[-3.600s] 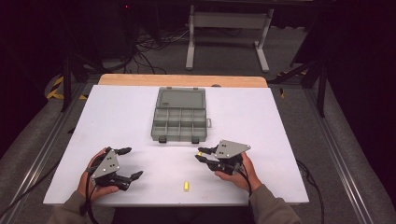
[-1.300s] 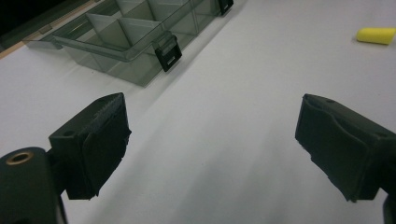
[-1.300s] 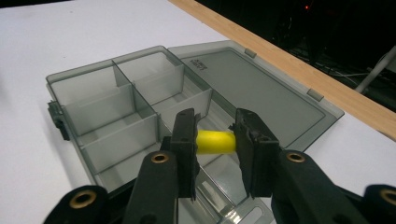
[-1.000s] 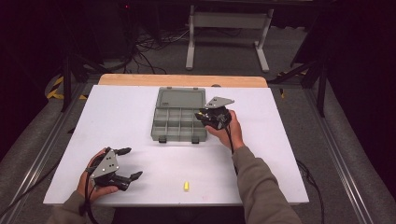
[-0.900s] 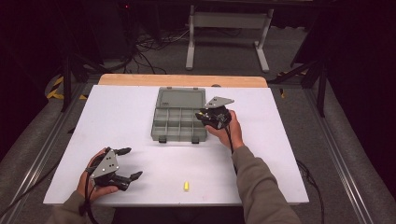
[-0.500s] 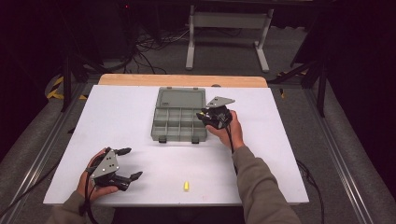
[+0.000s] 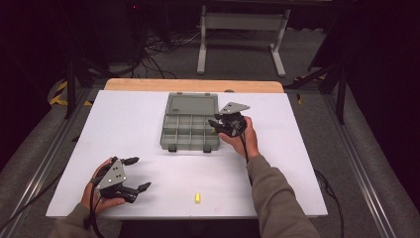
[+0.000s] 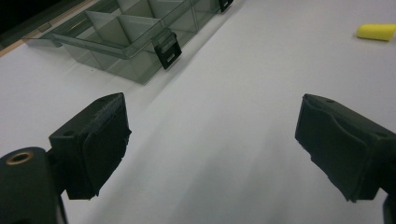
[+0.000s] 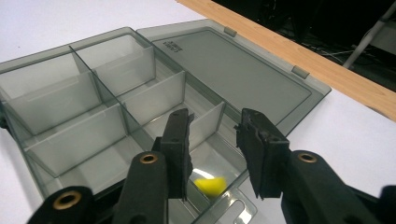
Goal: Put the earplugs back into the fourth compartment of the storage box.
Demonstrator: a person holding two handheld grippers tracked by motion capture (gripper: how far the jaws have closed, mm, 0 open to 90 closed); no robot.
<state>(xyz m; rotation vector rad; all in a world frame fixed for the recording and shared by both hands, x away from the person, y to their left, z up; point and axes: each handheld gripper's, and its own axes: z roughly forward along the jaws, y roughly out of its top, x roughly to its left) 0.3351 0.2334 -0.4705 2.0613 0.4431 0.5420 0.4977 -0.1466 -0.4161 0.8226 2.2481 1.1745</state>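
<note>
I am holding the right hand-held gripper [image 9: 212, 140] over the near right corner compartment of the open grey organiser box [image 7: 190, 122]; its jaws have just been opening and are standing apart, with nothing pressed between them. A yellow earplug [image 9: 209, 185] is lying in that compartment below the jaws. My left hand-held gripper [image 7: 133, 173] is resting wide open and empty on the white bench [image 7: 129, 124], well short of the box. A second yellow earplug [image 7: 197, 197] is lying on the bench near the box's front edge.
</note>
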